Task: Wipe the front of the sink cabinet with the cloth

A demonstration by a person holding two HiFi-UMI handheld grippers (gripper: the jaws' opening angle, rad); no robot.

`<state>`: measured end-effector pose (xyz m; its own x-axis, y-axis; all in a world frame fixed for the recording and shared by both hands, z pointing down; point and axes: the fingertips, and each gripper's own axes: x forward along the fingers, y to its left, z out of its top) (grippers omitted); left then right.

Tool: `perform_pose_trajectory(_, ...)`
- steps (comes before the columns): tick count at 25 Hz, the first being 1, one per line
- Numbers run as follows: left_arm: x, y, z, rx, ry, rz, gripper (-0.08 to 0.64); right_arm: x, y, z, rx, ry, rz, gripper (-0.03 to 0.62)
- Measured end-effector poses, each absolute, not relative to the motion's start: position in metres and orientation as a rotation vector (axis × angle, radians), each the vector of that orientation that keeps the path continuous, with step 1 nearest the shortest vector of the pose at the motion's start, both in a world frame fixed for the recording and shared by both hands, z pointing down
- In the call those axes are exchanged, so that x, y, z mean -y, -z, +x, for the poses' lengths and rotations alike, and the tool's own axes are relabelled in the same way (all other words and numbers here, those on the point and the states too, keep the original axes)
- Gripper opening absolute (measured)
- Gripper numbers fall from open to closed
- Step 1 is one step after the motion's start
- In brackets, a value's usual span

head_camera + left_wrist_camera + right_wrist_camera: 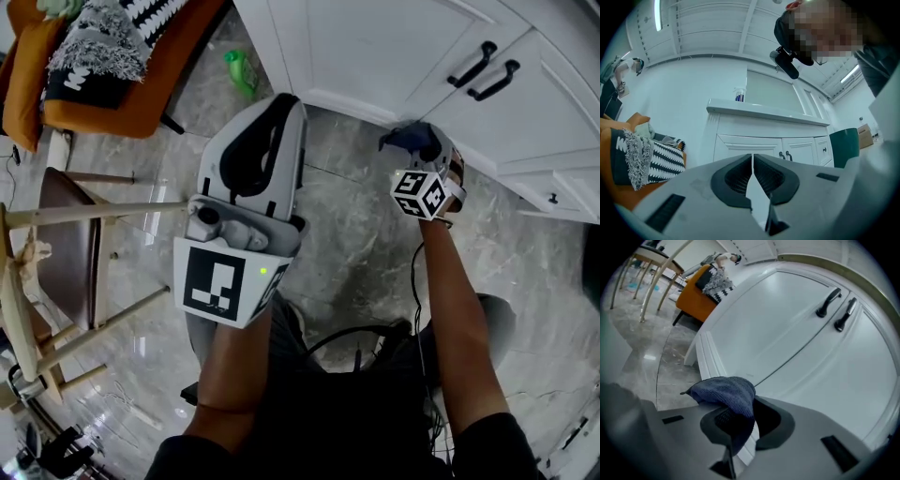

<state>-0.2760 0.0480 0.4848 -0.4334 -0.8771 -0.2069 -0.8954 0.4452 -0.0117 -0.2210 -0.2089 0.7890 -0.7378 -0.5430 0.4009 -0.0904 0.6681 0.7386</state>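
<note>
Reaching forward on an outstretched forearm, the right gripper (410,141) clamps the blue cloth (727,395) close to the lower edge of the cabinet (797,338) doors. The left gripper (752,159), held back and raised, points at the cabinet, jaw tips together, nothing between.

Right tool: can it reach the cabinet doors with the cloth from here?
Probably yes: the right tool is shut on the cloth, facing the cabinet doors, nothing between them.
</note>
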Motion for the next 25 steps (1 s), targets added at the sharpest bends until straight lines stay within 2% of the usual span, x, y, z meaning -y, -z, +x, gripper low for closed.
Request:
perform_pose_trajectory(8,-0.041,-0.489,-0.278,-2.613,-0.122,-1.577,0.014,0.187,-0.75,-0.216,2.458,0.774,0.446,0.06)
perform_pose_trajectory(12,-0.05,-0.496,-0.273,-2.68,0.067,-1.631,0.014,0.146,-0.697,-0.197,2.535,0.579,0.327,0.06)
perform_pose_trajectory(18,-0.047,-0.513,-0.246,-2.817,0.09,-1.758,0.014,0.098,-0.588,-0.161,2.551,0.378,0.114,0.06)
perform_pose_trajectory(21,-0.043,-0.476,-0.196,-2.71,0.184,-1.963,0.014,0.068,-0.509,-0.14,2.545,0.374,-0.036,0.06)
perform_pose_trajectory(25,-0.08,-0.395,-0.131,-2.449,0.475,-2.247,0.014,0.043,-0.39,-0.113,2.559,0.306,-0.15,0.06)
